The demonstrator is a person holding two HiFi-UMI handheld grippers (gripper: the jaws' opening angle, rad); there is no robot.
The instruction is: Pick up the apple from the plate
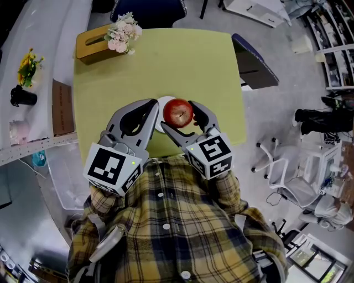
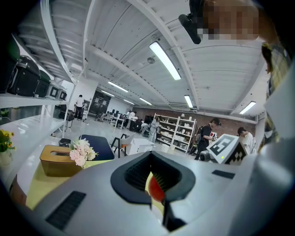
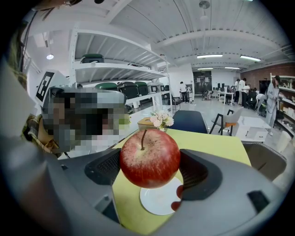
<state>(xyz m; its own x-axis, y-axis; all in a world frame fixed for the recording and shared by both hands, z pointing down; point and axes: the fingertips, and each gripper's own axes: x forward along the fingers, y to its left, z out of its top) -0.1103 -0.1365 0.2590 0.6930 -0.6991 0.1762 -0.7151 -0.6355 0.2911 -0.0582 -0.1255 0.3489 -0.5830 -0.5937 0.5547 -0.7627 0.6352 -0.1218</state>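
Apple (image 1: 177, 113) sits clamped between the two jaws of the right tool (image 1: 178, 115), stem up, one dark pad pressed on each side of it. In the right gripper view the apple (image 3: 150, 158) hangs clear above the plate (image 3: 159, 200) and is not touching it.

The yellow-green bench (image 1: 166, 61) fills the middle of the head view. A blue chair (image 1: 149, 11) stands at its far edge and a second chair (image 1: 254, 63) at its right edge. The person's plaid shirt (image 1: 177, 221) fills the near part of that view.

The right tool reaches in from the near right, and its marker cube lies near the bench's near edge. The left tool (image 1: 150, 108) lies just to the left of the apple, with its tip beside the plate. Its jaws are together at the tips and hold nothing. In the left gripper view a bit of the red apple shows through the opening between the pads of the left tool (image 2: 154, 184).

A wooden tissue box (image 1: 91, 43) stands at the far left corner of the bench, and a bunch of pale pink flowers (image 1: 123, 33) is just to its right.

The white plate (image 1: 165, 100) lies on the bench near the near edge, partly covered by the apple and the tools.
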